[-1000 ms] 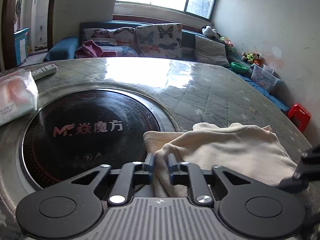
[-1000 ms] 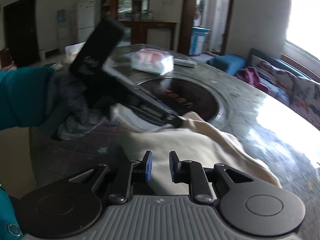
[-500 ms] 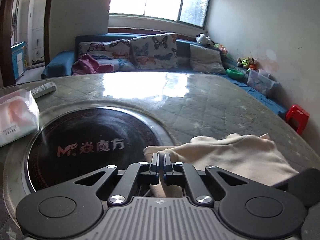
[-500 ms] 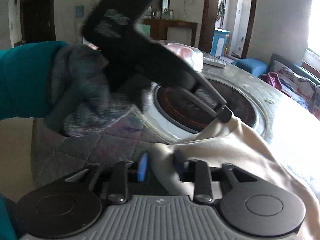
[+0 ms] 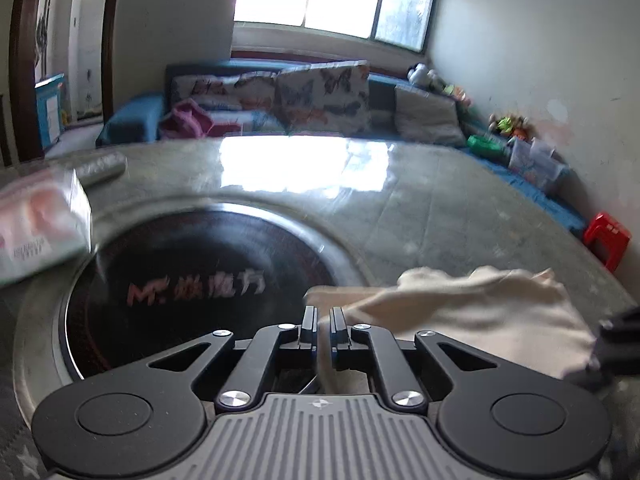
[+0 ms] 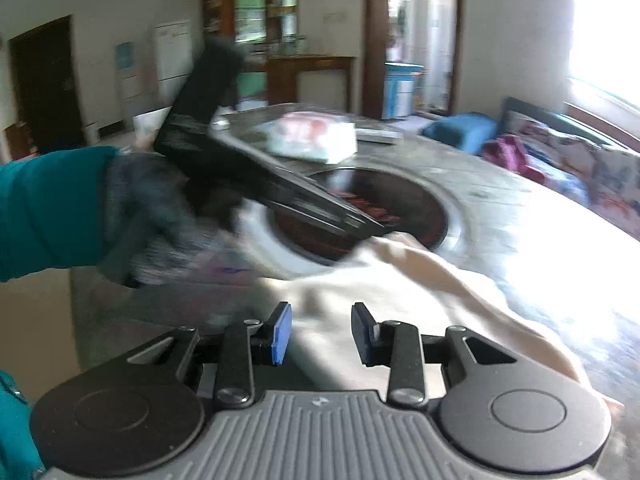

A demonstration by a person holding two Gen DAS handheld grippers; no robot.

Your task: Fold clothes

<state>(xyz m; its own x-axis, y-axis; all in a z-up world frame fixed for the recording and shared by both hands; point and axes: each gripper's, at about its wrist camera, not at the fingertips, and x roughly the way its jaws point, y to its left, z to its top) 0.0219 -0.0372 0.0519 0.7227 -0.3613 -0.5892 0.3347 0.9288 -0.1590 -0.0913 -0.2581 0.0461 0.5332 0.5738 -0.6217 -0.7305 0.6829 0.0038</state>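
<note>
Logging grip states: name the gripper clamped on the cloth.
The left gripper: shut on the cream garment. The right gripper stands open over it.

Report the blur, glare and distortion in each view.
Left wrist view: window glare whitens the tabletop; motion blur smears the tissue pack and cream garment, while the left gripper stays sharp; fisheye bends the walls. Right wrist view: the window side is blown out, washing the garment's far edge; the gloved left hand is blurred; the right gripper is crisp.
</note>
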